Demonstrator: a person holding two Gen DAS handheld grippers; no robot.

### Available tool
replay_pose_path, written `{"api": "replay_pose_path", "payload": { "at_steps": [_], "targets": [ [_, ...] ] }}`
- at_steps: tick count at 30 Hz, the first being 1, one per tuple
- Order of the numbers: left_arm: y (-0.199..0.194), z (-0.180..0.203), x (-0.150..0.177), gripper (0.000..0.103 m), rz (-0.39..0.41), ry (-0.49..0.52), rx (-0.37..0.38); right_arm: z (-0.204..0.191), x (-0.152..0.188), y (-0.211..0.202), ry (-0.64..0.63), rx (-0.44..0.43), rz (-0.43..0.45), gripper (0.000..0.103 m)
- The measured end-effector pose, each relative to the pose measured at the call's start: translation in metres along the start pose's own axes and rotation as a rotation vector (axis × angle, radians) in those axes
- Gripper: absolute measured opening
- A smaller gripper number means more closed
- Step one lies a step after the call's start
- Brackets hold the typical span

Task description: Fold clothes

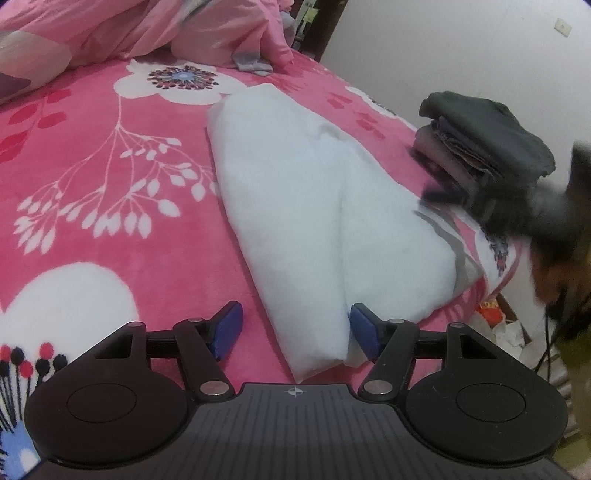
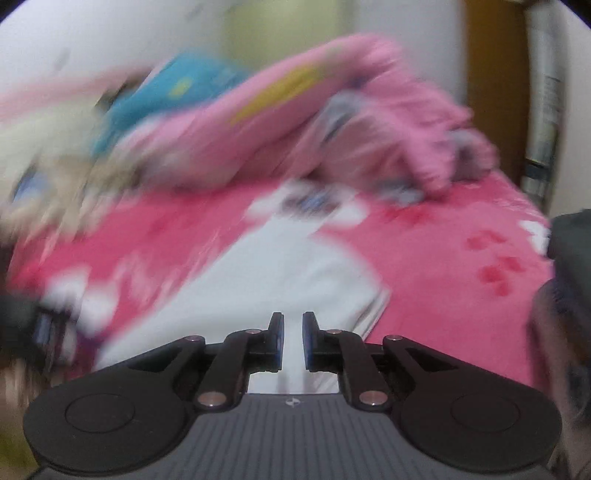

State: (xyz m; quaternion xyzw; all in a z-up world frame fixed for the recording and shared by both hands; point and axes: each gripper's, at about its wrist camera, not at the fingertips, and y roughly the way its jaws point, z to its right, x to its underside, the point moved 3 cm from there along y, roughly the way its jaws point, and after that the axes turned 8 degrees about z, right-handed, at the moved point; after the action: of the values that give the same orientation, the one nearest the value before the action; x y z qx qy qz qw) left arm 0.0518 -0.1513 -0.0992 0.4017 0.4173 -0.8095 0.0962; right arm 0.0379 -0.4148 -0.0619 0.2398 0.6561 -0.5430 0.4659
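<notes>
Lying lengthwise on the pink floral fleece blanket (image 1: 92, 206), the folded white cloth garment (image 1: 314, 206), long axis running from the near edge toward the heaped pink bedding (image 1: 155, 29). Standing spread around its near narrow end (pads not visibly pressing), the left gripper (image 1: 295, 330). Hovering over the white cloth with jaws nearly together and pinching nothing, the right gripper (image 2: 293, 341); sitting beside the garment, a stack of folded dark clothes (image 1: 487, 144).

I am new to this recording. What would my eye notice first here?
A pale white folded garment lies in the middle of the bright pink flowered blanket. A stack of dark folded clothes sits at the blanket's right edge, and crumpled pink bedding is heaped at the far end.
</notes>
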Motion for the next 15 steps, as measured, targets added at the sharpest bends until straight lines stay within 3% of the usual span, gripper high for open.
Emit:
{"api": "replay_pose_path", "payload": {
  "at_steps": [3, 5, 7, 9, 11, 15],
  "targets": [
    [-0.002, -0.001, -0.001, 0.065, 0.02, -0.015, 0.009, 0.002, 0.044, 0.021, -0.061, 0.135, -0.097, 0.012],
    [-0.013, 0.001, -0.005, 0.065, 0.063, 0.001, -0.008, 0.015, 0.041, 0.01, 0.054, 0.168, -0.037, 0.012],
    [-0.029, 0.003, -0.008, 0.065, 0.142, 0.032, -0.014, 0.014, 0.028, -0.014, 0.06, 0.206, 0.064, 0.012],
    [-0.04, 0.006, -0.01, 0.065, 0.207, 0.06, -0.002, 0.005, 0.02, -0.038, 0.06, 0.196, 0.151, 0.012],
    [-0.045, 0.014, -0.008, 0.064, 0.238, 0.098, 0.039, -0.007, 0.021, -0.055, 0.074, 0.161, 0.181, 0.012],
    [-0.035, 0.034, 0.007, 0.062, 0.214, 0.218, 0.063, -0.031, 0.041, -0.057, 0.074, 0.088, 0.139, 0.012]
  ]
}}
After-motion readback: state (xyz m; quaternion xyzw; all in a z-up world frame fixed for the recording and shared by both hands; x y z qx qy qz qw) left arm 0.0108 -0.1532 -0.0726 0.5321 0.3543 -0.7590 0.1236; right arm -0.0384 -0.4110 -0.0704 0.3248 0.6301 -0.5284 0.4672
